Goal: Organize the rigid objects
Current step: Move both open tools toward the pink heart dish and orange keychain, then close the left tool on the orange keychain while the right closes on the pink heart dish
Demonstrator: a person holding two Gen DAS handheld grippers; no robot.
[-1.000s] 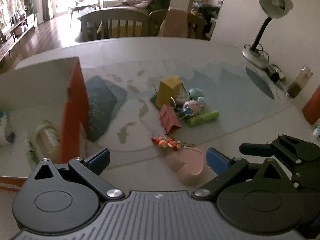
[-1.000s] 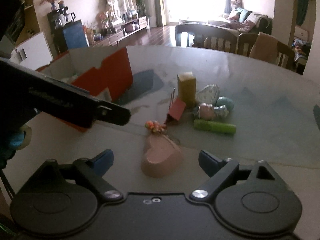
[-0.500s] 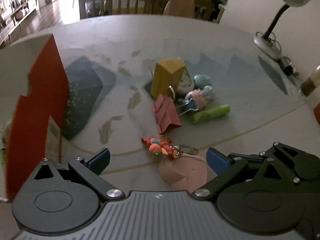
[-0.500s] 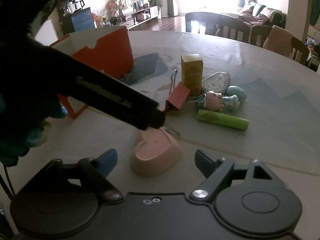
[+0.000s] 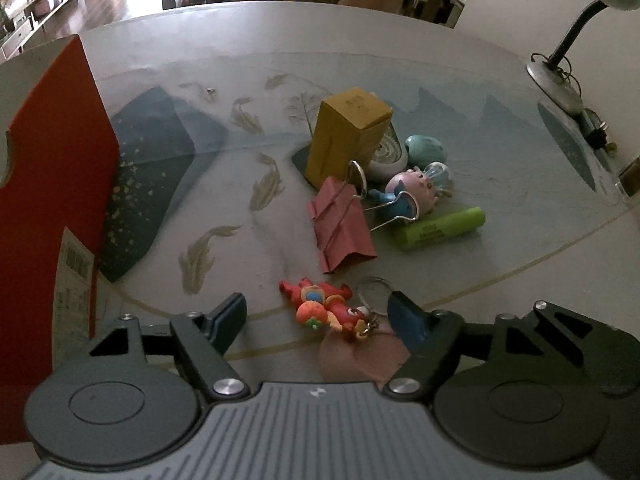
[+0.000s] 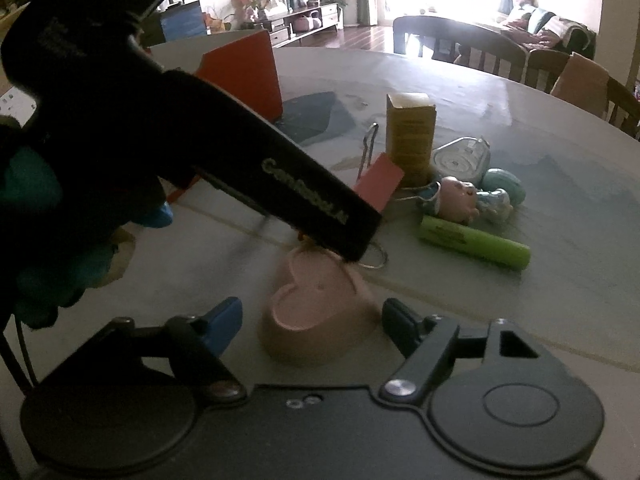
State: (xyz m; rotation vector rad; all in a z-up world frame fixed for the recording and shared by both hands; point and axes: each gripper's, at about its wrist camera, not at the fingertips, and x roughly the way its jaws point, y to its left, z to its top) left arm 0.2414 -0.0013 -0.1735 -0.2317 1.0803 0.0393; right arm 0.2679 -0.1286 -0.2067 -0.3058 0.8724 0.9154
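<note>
A pink heart-shaped dish [image 6: 320,320] sits on the table between the open jaws of my right gripper [image 6: 312,324]. In the left wrist view the dish [image 5: 360,356] lies under my open left gripper [image 5: 320,316], beside a red keychain figure [image 5: 324,310]. Beyond lie a red binder clip [image 5: 340,224], a yellow box [image 5: 348,136], a pink pig toy [image 5: 416,188], a green tube [image 5: 440,228] and a teal egg [image 5: 424,148]. The left gripper body [image 6: 200,140] hides the keychain in the right wrist view.
An open red cardboard box [image 5: 52,184] stands at the left of the table; it also shows in the right wrist view [image 6: 244,76]. A desk lamp [image 5: 568,60] stands at the far right edge. Chairs [image 6: 460,44] line the far side.
Both grippers have moved forward and lower toward the pile. The pink dish now sits between the right gripper's jaws, and the left gripper has closed in over the keychain figure.
</note>
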